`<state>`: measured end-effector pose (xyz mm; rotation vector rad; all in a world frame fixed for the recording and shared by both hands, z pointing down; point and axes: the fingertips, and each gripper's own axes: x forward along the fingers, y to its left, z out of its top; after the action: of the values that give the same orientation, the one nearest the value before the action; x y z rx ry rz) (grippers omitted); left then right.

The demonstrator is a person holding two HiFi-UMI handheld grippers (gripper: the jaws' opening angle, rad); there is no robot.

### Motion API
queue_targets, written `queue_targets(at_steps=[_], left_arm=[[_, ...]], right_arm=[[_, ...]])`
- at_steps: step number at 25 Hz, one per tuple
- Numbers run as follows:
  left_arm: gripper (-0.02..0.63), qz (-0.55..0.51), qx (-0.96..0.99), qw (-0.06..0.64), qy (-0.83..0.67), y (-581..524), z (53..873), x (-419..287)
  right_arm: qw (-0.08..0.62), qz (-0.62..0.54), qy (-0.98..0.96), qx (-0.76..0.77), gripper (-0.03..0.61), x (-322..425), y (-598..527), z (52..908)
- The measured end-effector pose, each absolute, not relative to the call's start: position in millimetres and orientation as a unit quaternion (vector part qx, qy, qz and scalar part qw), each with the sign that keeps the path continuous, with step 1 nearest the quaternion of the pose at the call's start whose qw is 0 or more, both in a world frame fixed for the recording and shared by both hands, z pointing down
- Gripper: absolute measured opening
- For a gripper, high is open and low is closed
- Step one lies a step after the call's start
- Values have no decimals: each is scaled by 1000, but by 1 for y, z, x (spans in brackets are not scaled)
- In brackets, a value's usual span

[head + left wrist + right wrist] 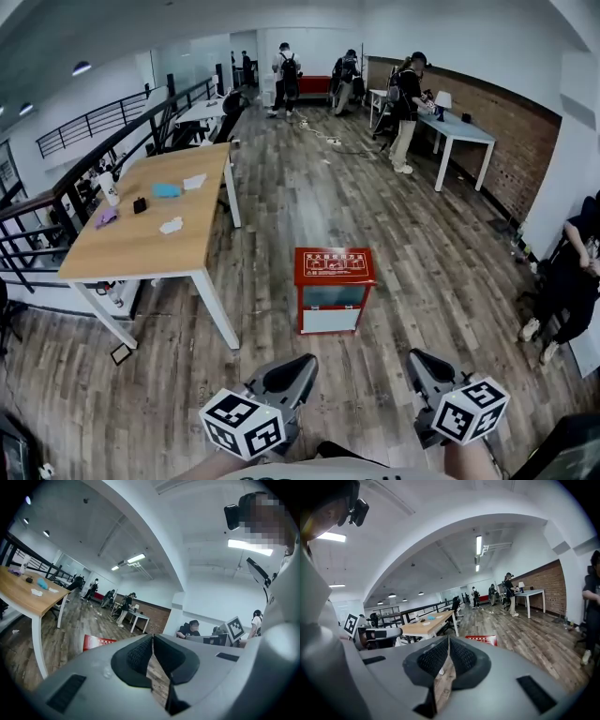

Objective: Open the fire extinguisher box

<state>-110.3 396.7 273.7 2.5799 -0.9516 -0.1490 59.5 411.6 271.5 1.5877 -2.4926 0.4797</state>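
Observation:
The fire extinguisher box stands on the wooden floor a little ahead of me, red, with a printed red lid and a pale front panel, and its lid is down. Its red top also shows in the left gripper view and in the right gripper view. My left gripper and right gripper hang low near my body, well short of the box, one on each side. In their own views the left gripper and the right gripper are shut, pads together, with nothing between them.
A long wooden table with small items stands left of the box, with a black railing behind it. A white table stands at the back right by a brick wall. A person sits at the right; others stand far off.

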Motion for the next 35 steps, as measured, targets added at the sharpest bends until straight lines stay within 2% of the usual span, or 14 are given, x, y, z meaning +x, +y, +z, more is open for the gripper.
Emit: queue_targets(at_steps=[8, 18, 35], left_arm=[[17, -24, 911, 204, -357, 388, 301, -78], [17, -13, 898, 221, -380, 363, 310, -88], [17, 4, 911, 228, -343, 206, 311, -101]], right_arm=[[55, 199, -832, 515, 15, 96, 392, 296], [60, 231, -842, 484, 15, 82, 357, 314], [60, 243, -825, 507, 15, 62, 224, 320]])
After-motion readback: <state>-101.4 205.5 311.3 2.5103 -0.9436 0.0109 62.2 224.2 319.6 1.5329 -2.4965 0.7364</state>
